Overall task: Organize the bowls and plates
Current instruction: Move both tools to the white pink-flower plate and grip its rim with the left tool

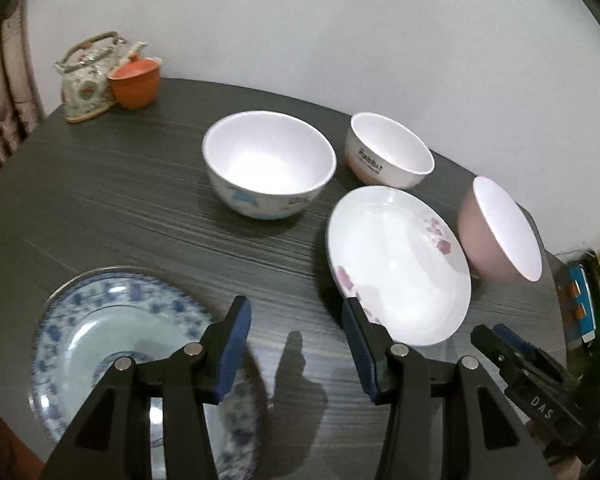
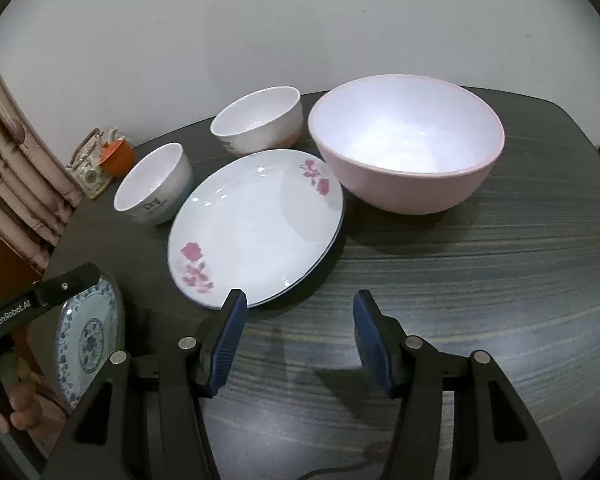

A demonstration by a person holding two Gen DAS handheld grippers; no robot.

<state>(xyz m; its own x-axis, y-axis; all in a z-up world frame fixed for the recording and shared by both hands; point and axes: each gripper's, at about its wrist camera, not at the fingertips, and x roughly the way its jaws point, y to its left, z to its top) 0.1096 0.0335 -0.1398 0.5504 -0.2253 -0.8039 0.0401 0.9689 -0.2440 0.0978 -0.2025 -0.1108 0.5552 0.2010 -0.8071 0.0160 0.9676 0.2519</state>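
My left gripper point(image 1: 296, 308) is open over bare tabletop, nothing between its fingers. A blue-and-white patterned plate point(image 1: 100, 320) lies under its left finger, and a white plate with pink flowers point(image 1: 396, 264) lies just past its right finger. Behind stand a white bowl with blue print point(image 1: 268, 160), a small lettered bowl point(image 1: 392, 148) and a pink bowl point(image 1: 480, 232). My right gripper point(image 2: 300, 304) is open and empty, its left fingertip at the flowered plate's point(image 2: 260, 220) near rim. The pink bowl point(image 2: 408, 144) sits beyond it.
A patterned teapot point(image 1: 84, 76) and an orange lidded cup point(image 1: 134, 84) stand at the table's far left corner by the wall. A curtain point(image 2: 16, 168) hangs at the left. The dark wood-grain table point(image 2: 480, 280) is bare at the right. A hand point(image 2: 16, 404) holds the left gripper.
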